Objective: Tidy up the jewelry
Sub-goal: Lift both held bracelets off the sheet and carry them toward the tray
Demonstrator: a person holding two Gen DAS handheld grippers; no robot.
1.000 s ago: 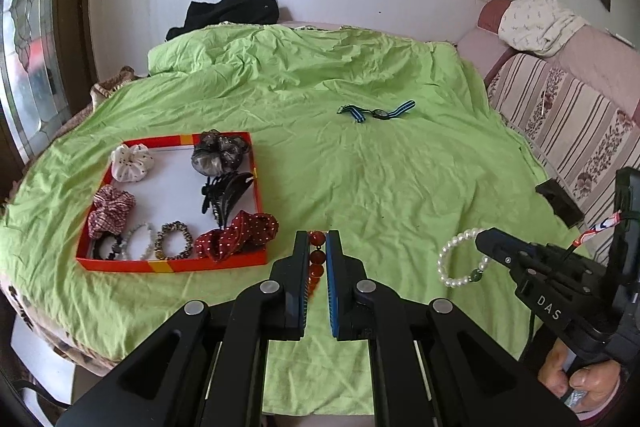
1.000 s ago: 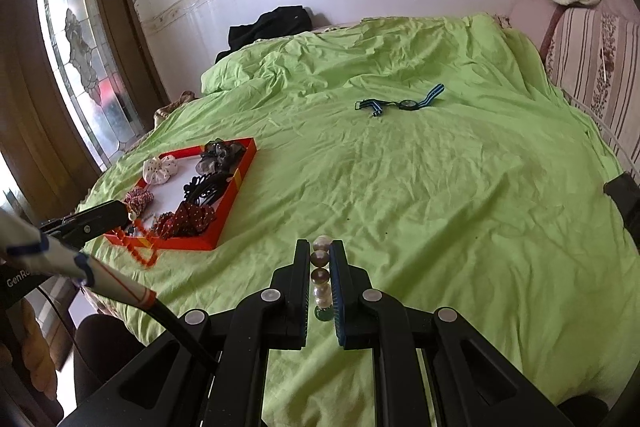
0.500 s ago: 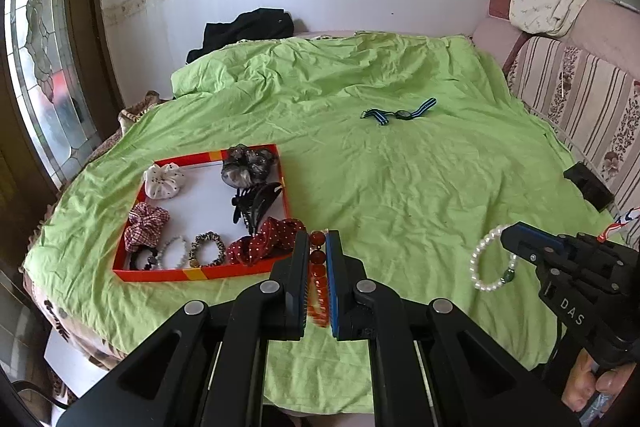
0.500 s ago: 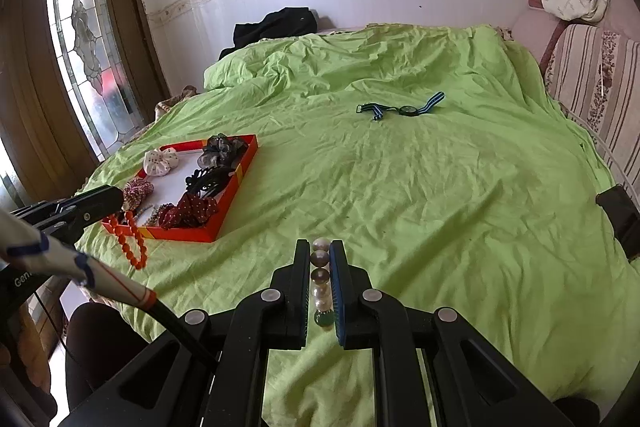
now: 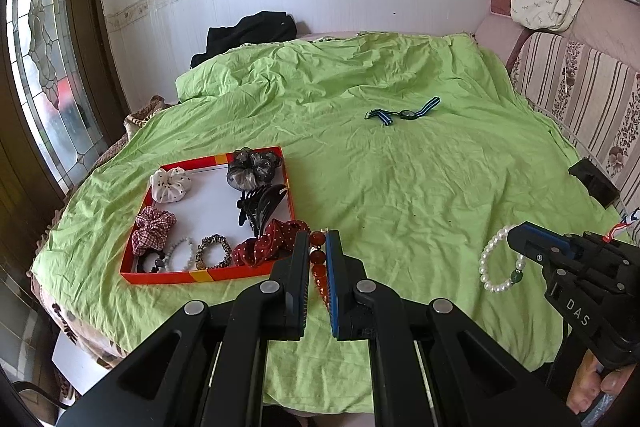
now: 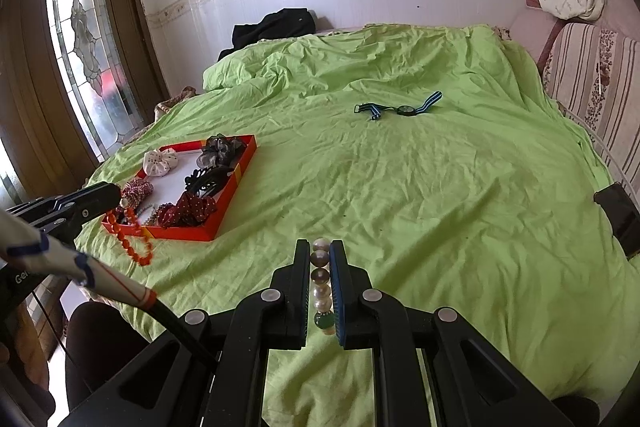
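Between the left claw (image 5: 317, 255) fingers, glossy round red beads (image 5: 318, 263) are clamped; smooth pearl bracelet (image 6: 321, 287) is gripped by the right claw (image 6: 320, 267), above the wrinkled green bed (image 6: 440, 207).

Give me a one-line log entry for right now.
left gripper: shut on red bead bracelet | right gripper: shut on pearl bracelet | orange tray: part filled | striped-strap watch: loose on green sheet

From the bed's near edge, my two wrist cameras look forward and slightly down across the green bedspread (image 5: 420, 187), both sharing the red tray (image 6: 224, 223) and far wall.
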